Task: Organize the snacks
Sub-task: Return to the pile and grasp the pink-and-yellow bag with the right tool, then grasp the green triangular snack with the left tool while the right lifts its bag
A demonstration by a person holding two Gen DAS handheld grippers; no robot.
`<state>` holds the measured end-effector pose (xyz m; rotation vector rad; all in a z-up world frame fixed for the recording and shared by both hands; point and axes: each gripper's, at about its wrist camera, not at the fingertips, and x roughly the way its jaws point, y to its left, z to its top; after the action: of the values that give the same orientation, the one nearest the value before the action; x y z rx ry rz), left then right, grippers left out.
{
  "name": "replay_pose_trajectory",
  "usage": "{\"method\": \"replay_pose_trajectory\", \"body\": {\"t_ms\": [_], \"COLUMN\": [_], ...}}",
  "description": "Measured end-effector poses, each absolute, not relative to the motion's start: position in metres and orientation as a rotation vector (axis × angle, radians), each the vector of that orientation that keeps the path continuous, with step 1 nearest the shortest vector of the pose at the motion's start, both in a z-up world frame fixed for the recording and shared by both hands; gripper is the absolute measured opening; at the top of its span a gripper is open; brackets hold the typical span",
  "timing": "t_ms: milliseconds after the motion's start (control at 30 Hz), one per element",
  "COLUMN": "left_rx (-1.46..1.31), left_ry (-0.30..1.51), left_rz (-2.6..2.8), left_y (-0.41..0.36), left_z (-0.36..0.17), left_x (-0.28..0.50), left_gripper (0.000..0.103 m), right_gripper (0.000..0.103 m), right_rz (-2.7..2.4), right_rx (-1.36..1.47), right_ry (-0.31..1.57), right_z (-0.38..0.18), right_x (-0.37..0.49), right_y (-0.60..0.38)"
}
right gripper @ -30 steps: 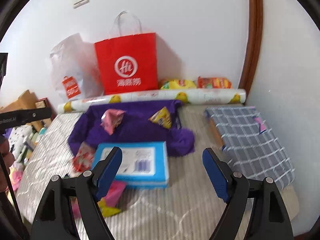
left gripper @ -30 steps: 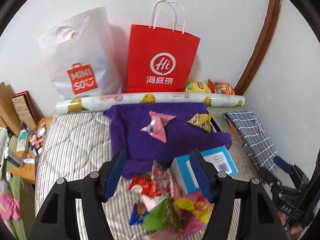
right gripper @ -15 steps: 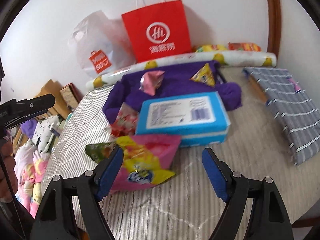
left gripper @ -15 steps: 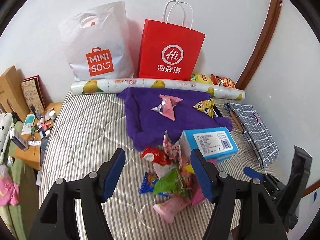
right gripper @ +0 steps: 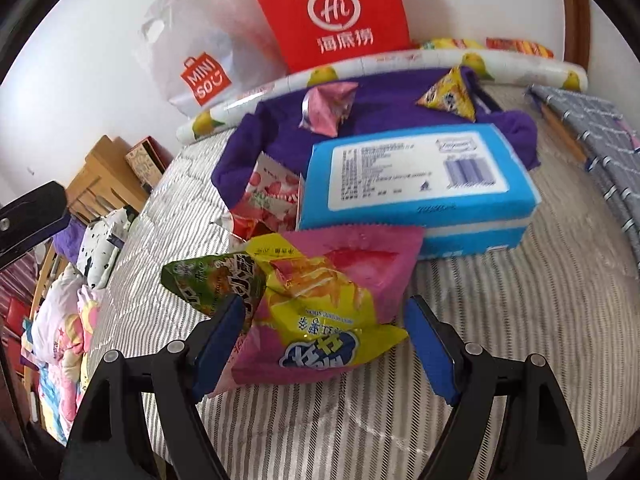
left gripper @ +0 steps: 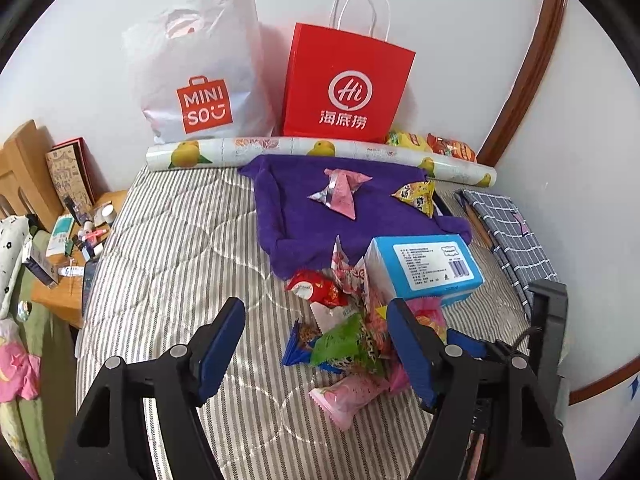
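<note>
The snack pile (left gripper: pixel 352 332) lies on the striped mattress (left gripper: pixel 172 248), just in front of the blue box (left gripper: pixel 424 266) and below the purple cloth (left gripper: pixel 320 216). Its nearest member for the right side is the yellow chip bag (right gripper: pixel 320 312), which rests on a pink bag (right gripper: pixel 360 252) and touches a green bag (right gripper: pixel 212 280) at its left. In the right wrist view the yellow chip bag sits directly ahead of the right gripper (right gripper: pixel 324 344), between the two blue pads and slightly above them; its long axis runs across the picture, about in line with the gap between the pads. The jaws of this gripper stand wide apart and do not press on anything. The left gripper (left gripper: pixel 316 344) looks at the same pile from the other side; the pile lies ahead and toward its right pad, with a small pink packet (left gripper: pixel 348 396) closest. Its jaws are opening, and nothing is pressed between them; only mattress and the pile's edge show in the gap. I judge that the right gripper is the nearer one, because the bag fills its gap already. Two more snacks, a pink triangle (left gripper: pixel 340 192) and a yellow triangle (left gripper: pixel 418 196), lie farther away on the purple cloth, well apart from both tools.
</note>
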<state>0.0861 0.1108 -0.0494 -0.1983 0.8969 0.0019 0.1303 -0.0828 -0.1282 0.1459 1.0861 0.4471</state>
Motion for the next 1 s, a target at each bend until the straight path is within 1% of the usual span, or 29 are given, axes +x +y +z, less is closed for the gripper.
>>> {"method": "replay_pose_trajectory", "body": {"t_ms": [67,100,133,167,200,533,700,833,867,933,1000], "left_rx": [-0.207,-0.212,-0.215,-0.216,-0.215,-0.194,-0.145,-0.184,-0.204,-0.232,-0.254], "left_ry": [0.905,0.912,0.918,0.922,0.928,0.994,1.053,1.071,1.074,1.07,1.062], "left_rz": [0.006,0.008,0.011,0.013,0.018,-0.017,-0.022,-0.013,-0.013,-0.029,-0.058], "left_y": [0.11,0.11,0.11,0.11,0.109,0.088,0.07,0.073,0.074,0.076,0.076], "left_z": [-0.054,-0.057,-0.06,-0.061,-0.065,-0.1,-0.128,-0.145,-0.149,-0.154,-0.157], "left_x": [0.086,0.086,0.086,0.085,0.084,0.095,0.11,0.119,0.121,0.124,0.124], "left_gripper": [0.071,0.071,0.071,0.071,0.071,0.071,0.071,0.071,0.07,0.058,0.052], "right_gripper": [0.081,0.073,0.072,0.065,0.063,0.06,0.06,0.06,0.06,0.059,0.059], "right_rz": [0.459,0.448,0.443,0.449,0.458,0.402,0.349,0.334,0.335,0.336,0.331], "right_rx": [0.144,0.14,0.14,0.143,0.147,0.114,0.124,0.116,0.108,0.086,0.057], "right_ry": [1.098,1.09,1.079,1.075,1.072,0.928,0.901,0.914,0.919,0.931,0.933], "right_z": [-0.135,-0.137,-0.138,-0.137,-0.135,-0.099,-0.097,-0.104,-0.106,-0.11,-0.115], "right_x": [0.133,0.133,0.132,0.13,0.129,0.111,0.111,0.113,0.113,0.113,0.112], "right_y": [-0.079,-0.079,-0.08,-0.083,-0.085,-0.136,-0.167,-0.179,-0.18,-0.18,-0.179]}}
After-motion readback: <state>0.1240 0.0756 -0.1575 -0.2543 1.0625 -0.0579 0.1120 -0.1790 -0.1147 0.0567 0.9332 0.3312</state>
